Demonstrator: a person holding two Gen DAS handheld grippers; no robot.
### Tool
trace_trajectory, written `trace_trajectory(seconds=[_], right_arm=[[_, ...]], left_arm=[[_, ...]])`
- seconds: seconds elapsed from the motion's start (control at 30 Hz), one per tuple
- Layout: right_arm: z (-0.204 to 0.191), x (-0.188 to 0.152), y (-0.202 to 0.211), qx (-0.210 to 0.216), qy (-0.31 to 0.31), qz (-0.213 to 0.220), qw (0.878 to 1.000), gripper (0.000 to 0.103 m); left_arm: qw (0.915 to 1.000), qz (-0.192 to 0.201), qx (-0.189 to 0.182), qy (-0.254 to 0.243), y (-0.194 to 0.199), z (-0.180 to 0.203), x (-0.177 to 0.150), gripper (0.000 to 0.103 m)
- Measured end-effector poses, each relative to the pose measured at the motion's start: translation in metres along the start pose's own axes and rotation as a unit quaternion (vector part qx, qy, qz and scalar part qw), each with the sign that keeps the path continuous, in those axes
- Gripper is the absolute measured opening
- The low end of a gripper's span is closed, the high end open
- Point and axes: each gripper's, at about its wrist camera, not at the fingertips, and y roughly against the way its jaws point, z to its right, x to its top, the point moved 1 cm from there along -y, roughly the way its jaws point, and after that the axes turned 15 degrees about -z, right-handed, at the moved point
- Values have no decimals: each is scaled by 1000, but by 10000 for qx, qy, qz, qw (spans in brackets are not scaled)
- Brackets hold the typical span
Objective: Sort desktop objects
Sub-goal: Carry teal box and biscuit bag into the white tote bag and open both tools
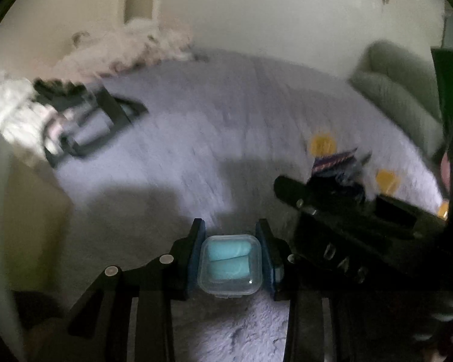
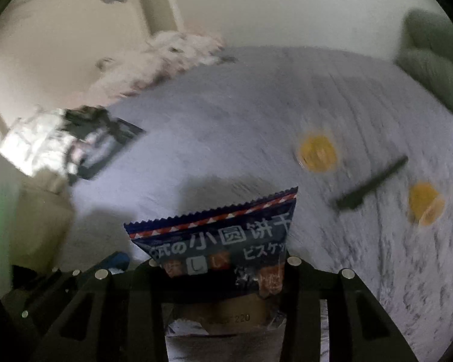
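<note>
Over a pale lavender fuzzy blanket, 2 handheld grippers are raised side by side, both pointing toward the far wall. Much of the background is smeared by motion blur.

From the left wrist camera, the left gripper sits low in the frame with its blue-padded fingers drawn narrow around a small clear plastic box. That box holds something turquoise and is pinched on both sides, lifted off the blanket. To its right, the right gripper reaches forward at an angle, black and partly in shadow, with a dark striped packet edge showing at its tip.

From the right wrist camera, the right gripper's fingers are closed on a navy biscuit packet, which stands upright between them. Its serrated top edge has a red and white stripe, and white Asian lettering runs across the front.

On the blanket ahead and to the right lie 2 round yellow items, with a black pen lying diagonally between them. At the far left, a black open-frame tray rests near the blanket's edge beside crumpled white material. A grey-green cushion sits at the far right corner.
</note>
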Motion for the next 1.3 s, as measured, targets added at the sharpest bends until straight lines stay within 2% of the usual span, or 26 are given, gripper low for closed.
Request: trace_trajectory(seconds=[0.2, 0.37, 0.5, 0.63, 0.73, 0.8, 0.87, 0.97, 1.03, 1.1, 1.17, 1.3], right_arm=[[-42, 6, 63, 235, 451, 771, 9957, 38], [-76, 0, 111, 543, 906, 1413, 9843, 38], [-102, -3, 132, 1148, 1248, 1664, 9714, 38], [-124, -4, 140, 1913, 1579, 1610, 9553, 38], [-147, -6, 137, 2250, 1815, 1414, 9468, 38], [-166, -8, 134, 2396, 1940, 1266, 9428, 38], [-181, -9, 128, 2557, 1994, 1077, 9398, 38], [-203, -13, 117, 2789, 2153, 780, 9326, 38], [-221, -18, 106, 2579, 2280, 611, 9369, 38], [-236, -20, 91, 2218, 2360, 379, 9453, 38], [-245, -26, 71, 1984, 2412, 112, 9499, 38], [-243, -30, 37, 1658, 2360, -396, 9567, 40]], left_arm=[[9941, 581, 919, 14, 70, -3, 5, 35], [9784, 1083, 1761, 61, 124, -7, -1, 35], [9637, 1223, 2300, 587, 148, -35, -3, 35], [9549, 1096, 2446, 1277, 164, -79, -8, 35], [9427, 1005, 2625, 1796, 177, -110, -17, 35], [9287, 758, 2908, 2174, 181, -133, -23, 35], [9181, 551, 3011, 2517, 181, -154, -30, 35], [9148, 163, 2888, 2819, 175, -183, -41, 35], [9109, -246, 2898, 2927, 161, -202, -46, 35], [8982, -855, 3115, 2980, 140, -218, -50, 35], [8838, -1288, 3310, 3046, 119, -229, -52, 35], [8663, -1925, 3684, 2769, 87, -232, -52, 38]])
